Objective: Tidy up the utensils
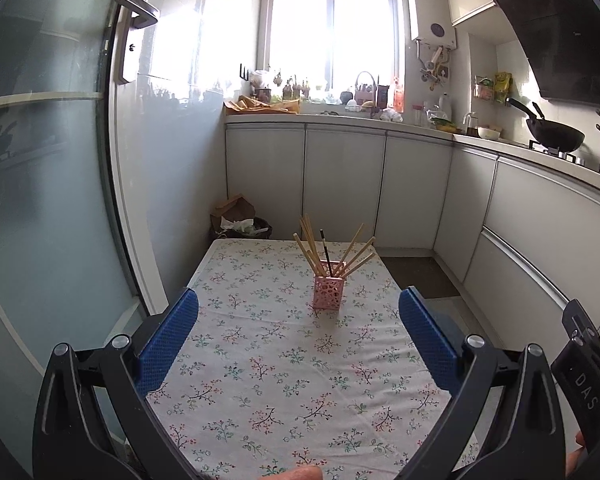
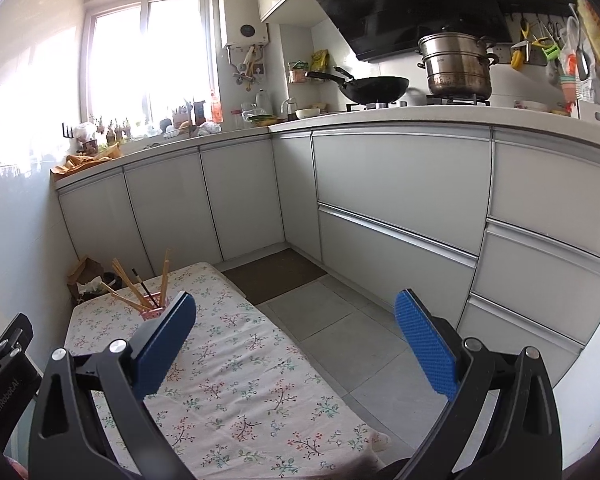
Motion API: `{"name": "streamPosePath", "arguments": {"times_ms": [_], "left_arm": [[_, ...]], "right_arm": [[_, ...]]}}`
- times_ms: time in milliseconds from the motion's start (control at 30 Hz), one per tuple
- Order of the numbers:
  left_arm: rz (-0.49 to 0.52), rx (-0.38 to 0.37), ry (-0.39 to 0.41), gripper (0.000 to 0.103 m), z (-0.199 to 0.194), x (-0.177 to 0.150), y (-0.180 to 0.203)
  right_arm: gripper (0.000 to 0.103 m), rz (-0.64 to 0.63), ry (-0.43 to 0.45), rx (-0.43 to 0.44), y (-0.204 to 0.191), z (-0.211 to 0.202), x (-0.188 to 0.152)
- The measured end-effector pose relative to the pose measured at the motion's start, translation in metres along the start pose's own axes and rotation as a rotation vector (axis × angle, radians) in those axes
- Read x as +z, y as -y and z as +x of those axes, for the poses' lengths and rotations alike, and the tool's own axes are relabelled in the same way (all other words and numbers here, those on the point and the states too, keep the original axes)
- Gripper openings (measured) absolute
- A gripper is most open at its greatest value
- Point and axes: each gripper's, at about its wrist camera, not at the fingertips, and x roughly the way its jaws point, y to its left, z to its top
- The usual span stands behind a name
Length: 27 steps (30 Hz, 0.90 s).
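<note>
A pink lattice holder (image 1: 329, 292) stands upright toward the far end of the floral-cloth table (image 1: 260, 360). Several wooden chopsticks (image 1: 310, 246) and one dark utensil (image 1: 326, 254) stick out of it, fanned apart. My left gripper (image 1: 299, 332) is open and empty, well short of the holder. In the right wrist view the holder (image 2: 153, 314) shows partly behind my left fingertip (image 2: 168, 340), with chopsticks (image 2: 128, 282) above it. My right gripper (image 2: 296, 342) is open and empty, over the table's right edge (image 2: 300, 360).
White cabinets (image 1: 340, 184) line the far and right sides. A wok (image 2: 374, 88) and a steel steamer pot (image 2: 456, 64) sit on the stove. A bin with a cardboard box (image 1: 240, 220) stands behind the table. A glass door (image 1: 40, 200) is at left. Grey floor tiles (image 2: 340, 328) lie right of the table.
</note>
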Motion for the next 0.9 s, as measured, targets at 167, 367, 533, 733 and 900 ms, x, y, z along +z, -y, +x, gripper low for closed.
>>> {"name": "streamPosePath", "arguments": {"times_ms": [167, 367, 533, 733, 900], "left_arm": [[-0.004, -0.010, -0.003, 0.096, 0.003, 0.000, 0.002], [0.018, 0.000, -0.012, 0.096, 0.006, -0.002, 0.009], [0.032, 0.006, -0.013, 0.096, 0.006, -0.002, 0.015], [0.015, -0.006, -0.013, 0.096, 0.006, 0.000, 0.014], [0.013, -0.011, -0.007, 0.096, 0.004, 0.001, 0.015]], "right_arm": [[0.097, 0.012, -0.002, -0.004, 0.005, 0.003, 0.000], [0.097, 0.011, -0.017, -0.005, 0.006, 0.008, -0.001], [0.097, 0.018, -0.022, -0.005, 0.008, 0.009, -0.002], [0.097, 0.027, -0.023, -0.007, 0.010, 0.008, 0.000], [0.097, 0.020, -0.020, -0.004, 0.009, 0.006, 0.001]]}}
